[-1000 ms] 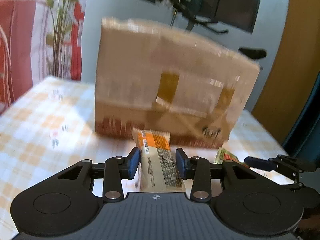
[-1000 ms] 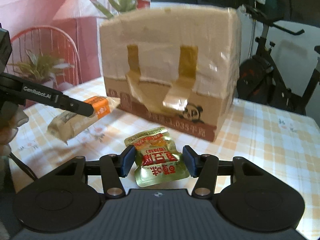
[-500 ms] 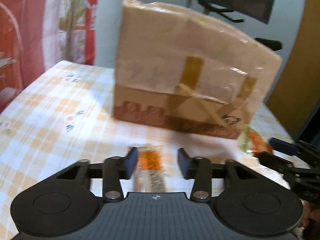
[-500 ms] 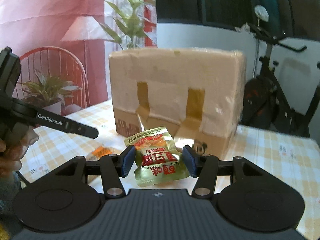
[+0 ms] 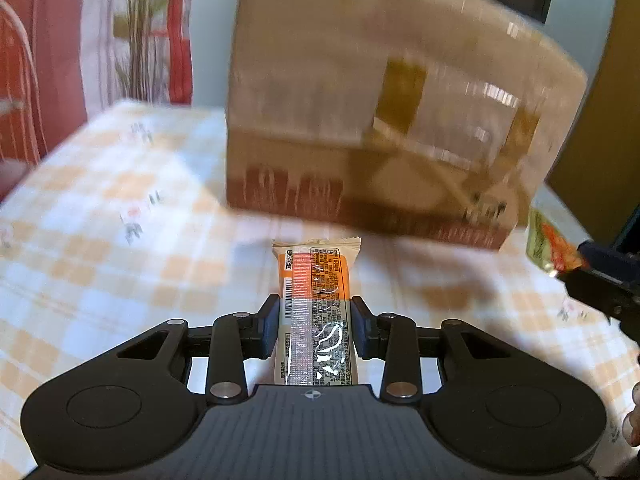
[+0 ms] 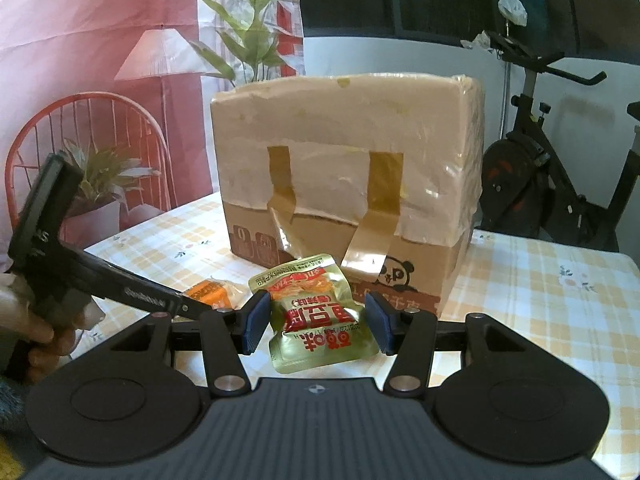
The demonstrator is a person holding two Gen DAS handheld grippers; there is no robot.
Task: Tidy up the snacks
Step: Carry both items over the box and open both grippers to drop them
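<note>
Left claw closing on the bar again

A second ago my left claw (image 5: 314, 326) held the orange snack bar (image 5: 316, 304) up in front of the cardboard box (image 5: 384, 120); half a second ago I had its jaws spread and the bar lay loose on the checked tabletop (image 5: 120, 240). Now I'm lower, the jaws are closing, and the pads sit against the bar's two long sides. From my right claw's camera the view has tipped upward, so the box sits lower than it did a second ago
</note>
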